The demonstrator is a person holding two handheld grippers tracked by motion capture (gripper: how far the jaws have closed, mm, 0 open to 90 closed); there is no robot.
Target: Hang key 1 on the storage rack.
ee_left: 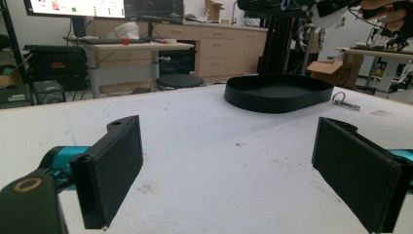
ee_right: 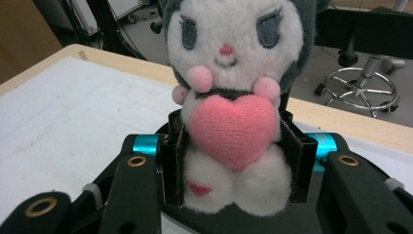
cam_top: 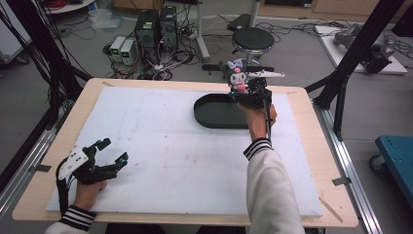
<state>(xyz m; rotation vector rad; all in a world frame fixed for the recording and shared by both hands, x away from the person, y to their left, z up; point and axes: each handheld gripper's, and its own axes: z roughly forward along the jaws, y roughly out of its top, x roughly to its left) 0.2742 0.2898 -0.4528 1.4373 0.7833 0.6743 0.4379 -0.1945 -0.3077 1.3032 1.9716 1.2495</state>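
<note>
A plush toy (ee_right: 234, 102) with a white face, dark hood and pink heart sits between my right gripper's (ee_right: 234, 161) jaws, which press on its body from both sides. From above, the plush toy (cam_top: 237, 75) is held up over the far right part of a black oval tray (cam_top: 214, 112), my right gripper (cam_top: 246, 92) beneath it. Near the table's front left corner my left gripper (cam_top: 113, 150) rests low over the white mat, jaws wide apart with nothing between them. The left gripper view has the tray (ee_left: 280, 91) far ahead.
A white foam mat (cam_top: 160, 146) covers most of the wooden table (cam_top: 311, 161). A small metal ring (ee_left: 343, 101) lies on the mat beside the tray. Beyond the far edge stand a black stool (cam_top: 252, 40), computer towers (cam_top: 156, 27) and cables.
</note>
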